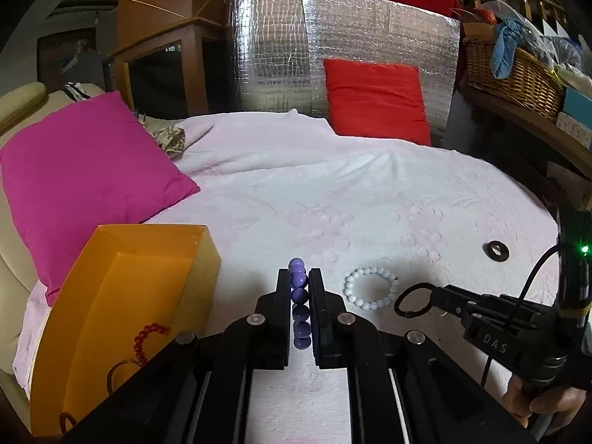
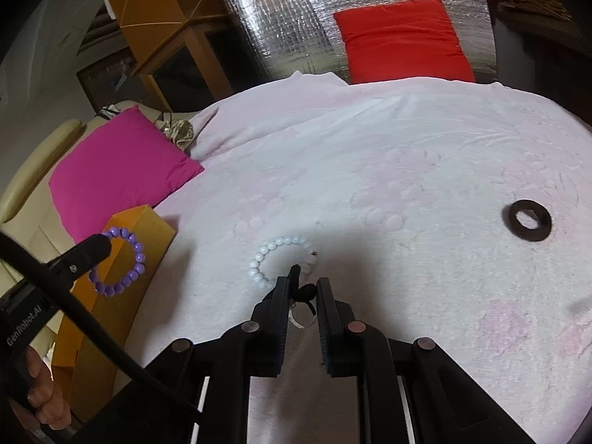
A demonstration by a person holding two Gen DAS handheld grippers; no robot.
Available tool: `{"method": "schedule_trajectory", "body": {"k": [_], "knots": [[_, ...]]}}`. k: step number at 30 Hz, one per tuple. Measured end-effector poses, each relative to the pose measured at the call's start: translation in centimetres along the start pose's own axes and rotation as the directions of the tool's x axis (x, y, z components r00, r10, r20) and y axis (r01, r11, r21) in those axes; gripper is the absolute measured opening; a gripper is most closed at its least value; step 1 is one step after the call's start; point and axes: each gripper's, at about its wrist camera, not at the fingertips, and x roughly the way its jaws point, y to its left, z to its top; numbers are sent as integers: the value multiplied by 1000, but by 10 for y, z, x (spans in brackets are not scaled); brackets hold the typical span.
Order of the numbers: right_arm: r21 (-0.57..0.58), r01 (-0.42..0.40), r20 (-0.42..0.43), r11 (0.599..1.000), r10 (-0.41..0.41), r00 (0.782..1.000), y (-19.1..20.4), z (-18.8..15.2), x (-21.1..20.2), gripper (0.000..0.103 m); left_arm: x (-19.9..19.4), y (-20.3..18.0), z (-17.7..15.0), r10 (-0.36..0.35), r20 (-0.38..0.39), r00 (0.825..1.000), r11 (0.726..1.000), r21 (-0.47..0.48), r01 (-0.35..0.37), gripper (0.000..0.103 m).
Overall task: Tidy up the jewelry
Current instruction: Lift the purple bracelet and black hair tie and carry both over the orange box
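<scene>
Left gripper clamped on purple bead bracelet, beside orange box. Right gripper pinching dark ring above white bead bracelet on pink blanket.

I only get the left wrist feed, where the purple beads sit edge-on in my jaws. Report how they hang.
Observer: The purple bracelet is a whole loop, hanging from the left gripper at its tip, in front of the orange box.
Operator: Now tell me what the right gripper carries.
Observer: The right gripper has a ring with a silvery band pinched between its shut jaws.
</scene>
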Motion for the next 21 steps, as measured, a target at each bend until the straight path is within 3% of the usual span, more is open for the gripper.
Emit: {"method": "schedule_trajectory", "body": {"k": [21], "knots": [[-86,-38,-56,996,33,998,46,-13,36,16,-33,43,2,31,82,996,997,-72,-25,9]]}}
